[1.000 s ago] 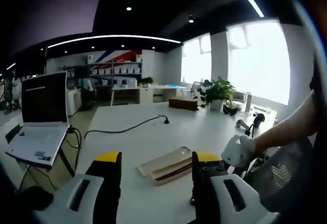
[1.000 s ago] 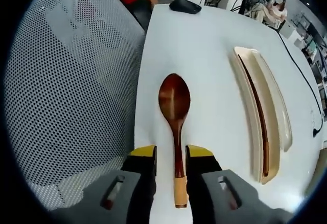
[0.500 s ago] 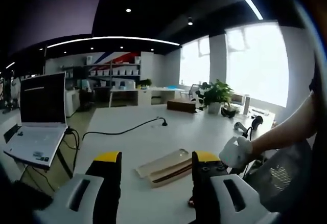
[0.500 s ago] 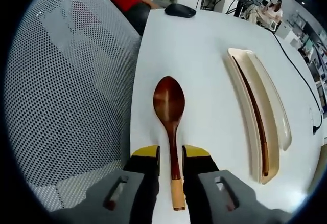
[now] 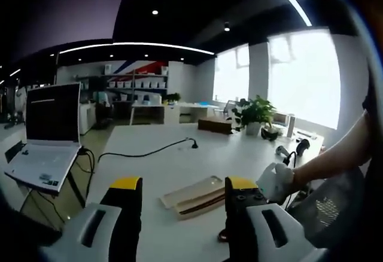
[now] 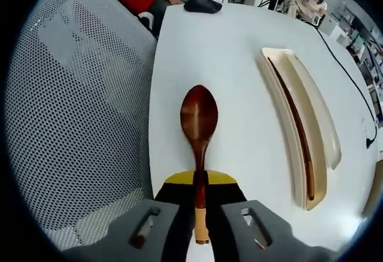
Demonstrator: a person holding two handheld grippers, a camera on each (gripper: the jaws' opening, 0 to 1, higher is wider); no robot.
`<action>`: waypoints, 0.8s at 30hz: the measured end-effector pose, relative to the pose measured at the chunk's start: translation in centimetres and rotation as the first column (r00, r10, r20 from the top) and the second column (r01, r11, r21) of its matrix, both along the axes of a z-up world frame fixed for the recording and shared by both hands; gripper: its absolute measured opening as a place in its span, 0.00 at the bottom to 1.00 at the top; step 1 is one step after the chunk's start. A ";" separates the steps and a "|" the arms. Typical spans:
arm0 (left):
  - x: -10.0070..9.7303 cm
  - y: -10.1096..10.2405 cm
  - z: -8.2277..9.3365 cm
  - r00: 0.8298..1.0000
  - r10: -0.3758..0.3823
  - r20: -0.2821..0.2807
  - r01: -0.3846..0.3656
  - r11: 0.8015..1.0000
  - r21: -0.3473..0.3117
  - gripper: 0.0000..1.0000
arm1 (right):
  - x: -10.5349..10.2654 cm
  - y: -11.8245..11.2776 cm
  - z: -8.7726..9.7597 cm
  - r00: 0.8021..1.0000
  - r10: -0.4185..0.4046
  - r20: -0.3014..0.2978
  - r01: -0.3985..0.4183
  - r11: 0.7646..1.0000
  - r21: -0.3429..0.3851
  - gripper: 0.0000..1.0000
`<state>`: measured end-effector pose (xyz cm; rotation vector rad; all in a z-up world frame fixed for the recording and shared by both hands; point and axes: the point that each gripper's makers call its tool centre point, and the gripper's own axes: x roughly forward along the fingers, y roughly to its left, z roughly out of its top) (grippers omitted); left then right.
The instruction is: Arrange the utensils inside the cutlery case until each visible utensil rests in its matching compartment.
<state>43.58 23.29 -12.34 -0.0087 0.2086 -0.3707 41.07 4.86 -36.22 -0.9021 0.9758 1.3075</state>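
Note:
In the right gripper view my right gripper (image 6: 199,181) is shut on the handle of a dark red wooden spoon (image 6: 199,116), whose bowl points away over the white table (image 6: 233,64). To its right lies the cream cutlery case (image 6: 314,124) with a dark chopstick (image 6: 298,133) in its long compartment. In the left gripper view my left gripper (image 5: 182,187) stands open above the table, with the cutlery case (image 5: 194,194) lying beyond its yellow-tipped jaws. A person's gloved hand (image 5: 274,181) is at the right of that view.
A grey mesh chair back (image 6: 72,112) stands left of the table edge. A black mouse (image 6: 201,5) lies at the table's far end. An open laptop (image 5: 48,130), a black cable (image 5: 143,152) and a potted plant (image 5: 256,111) sit further off.
My right gripper's jaws have shut onto the spoon's handle; a second ago they stood apart on either side of it. The left gripper has stayed open and nearly still.

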 end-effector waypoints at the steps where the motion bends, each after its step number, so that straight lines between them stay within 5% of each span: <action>1: 0.0 0.0 0.0 1.000 -0.001 -0.001 0.001 1.000 0.003 0.57 | 0.0 0.1 0.0 1.000 0.007 -0.003 -0.007 1.000 0.001 0.01; 12: 0.3 0.0 0.0 1.000 0.001 -0.007 -0.002 1.000 -0.013 0.57 | 2.1 0.5 2.0 0.999 -0.023 0.024 0.022 0.999 0.045 0.01; 24: 0.2 -0.4 -0.1 1.000 -0.011 -0.011 0.011 1.000 -0.011 0.58 | 6.8 0.4 4.3 0.993 -0.096 0.073 0.091 0.994 0.065 0.01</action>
